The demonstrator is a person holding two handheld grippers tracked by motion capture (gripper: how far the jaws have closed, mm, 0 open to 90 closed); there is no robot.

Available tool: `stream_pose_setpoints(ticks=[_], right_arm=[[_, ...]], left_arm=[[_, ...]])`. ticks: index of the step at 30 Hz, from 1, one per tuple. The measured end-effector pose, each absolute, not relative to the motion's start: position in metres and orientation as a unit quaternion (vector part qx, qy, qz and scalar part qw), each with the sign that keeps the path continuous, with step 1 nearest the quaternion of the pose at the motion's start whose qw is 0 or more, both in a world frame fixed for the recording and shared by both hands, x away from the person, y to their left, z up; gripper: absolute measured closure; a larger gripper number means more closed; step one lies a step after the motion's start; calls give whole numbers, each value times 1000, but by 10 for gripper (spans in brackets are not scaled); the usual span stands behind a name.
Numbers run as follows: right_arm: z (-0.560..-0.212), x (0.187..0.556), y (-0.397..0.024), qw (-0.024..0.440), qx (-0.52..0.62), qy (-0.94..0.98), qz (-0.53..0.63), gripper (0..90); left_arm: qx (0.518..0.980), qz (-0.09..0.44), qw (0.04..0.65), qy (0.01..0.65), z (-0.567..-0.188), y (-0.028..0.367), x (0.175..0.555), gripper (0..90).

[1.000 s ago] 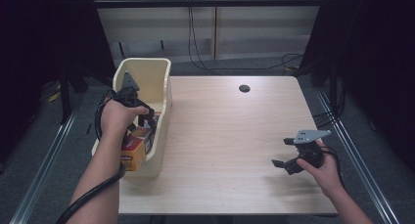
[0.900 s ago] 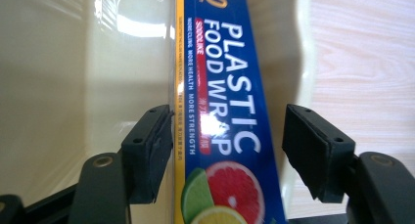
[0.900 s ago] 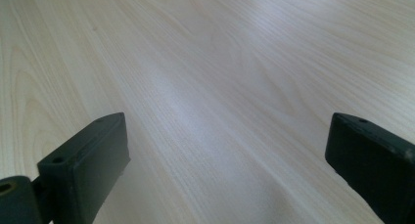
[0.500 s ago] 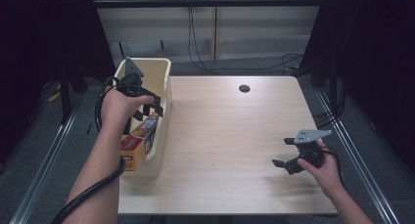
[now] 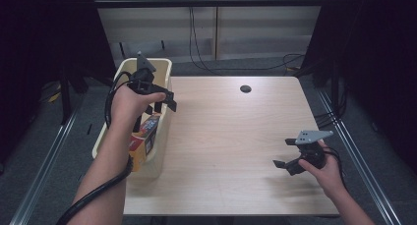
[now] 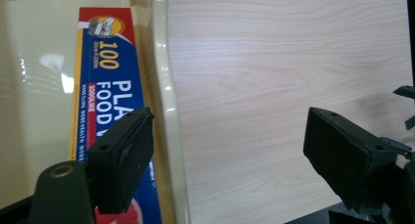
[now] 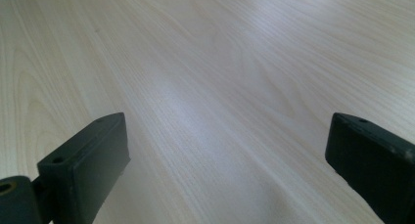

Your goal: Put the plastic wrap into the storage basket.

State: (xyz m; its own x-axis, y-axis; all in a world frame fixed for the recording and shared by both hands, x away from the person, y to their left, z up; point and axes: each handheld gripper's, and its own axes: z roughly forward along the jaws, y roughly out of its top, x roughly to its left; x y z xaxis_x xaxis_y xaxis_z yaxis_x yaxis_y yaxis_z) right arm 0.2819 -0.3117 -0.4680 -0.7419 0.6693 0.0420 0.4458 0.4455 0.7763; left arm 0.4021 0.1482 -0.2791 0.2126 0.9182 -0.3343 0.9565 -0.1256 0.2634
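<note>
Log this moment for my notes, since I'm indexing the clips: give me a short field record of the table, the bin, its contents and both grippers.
table: light wood, with a small dark round spot near the far edge
bin: cream plastic, on the table's left edge
contents: blue and red food wrap box lying inside, against the bin wall nearest the table's middle
left gripper: open, held over the bin's rim, holding nothing
right gripper: open, low over bare table at the near right, holding nothing
</note>
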Motion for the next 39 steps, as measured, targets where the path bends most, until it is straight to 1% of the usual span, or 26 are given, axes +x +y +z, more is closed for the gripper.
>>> stream_pose_setpoints(ticks=[7, 20, 33, 39], right_arm=[[-468, 282, -311, 137, 332, 840, 407, 25], [-468, 282, -311, 137, 332, 840, 407, 25], [-468, 282, -311, 137, 330, 840, 409, 25], [-468, 281, -311, 138, 331, 839, 409, 25]], left_arm=[[758, -51, 224, 611, -282, 133, 402, 165], [777, -59, 238, 580, -283, 106, 402, 164], [790, -78, 249, 555, -302, 75, 401, 158], [798, -75, 246, 544, -312, 66, 399, 153]])
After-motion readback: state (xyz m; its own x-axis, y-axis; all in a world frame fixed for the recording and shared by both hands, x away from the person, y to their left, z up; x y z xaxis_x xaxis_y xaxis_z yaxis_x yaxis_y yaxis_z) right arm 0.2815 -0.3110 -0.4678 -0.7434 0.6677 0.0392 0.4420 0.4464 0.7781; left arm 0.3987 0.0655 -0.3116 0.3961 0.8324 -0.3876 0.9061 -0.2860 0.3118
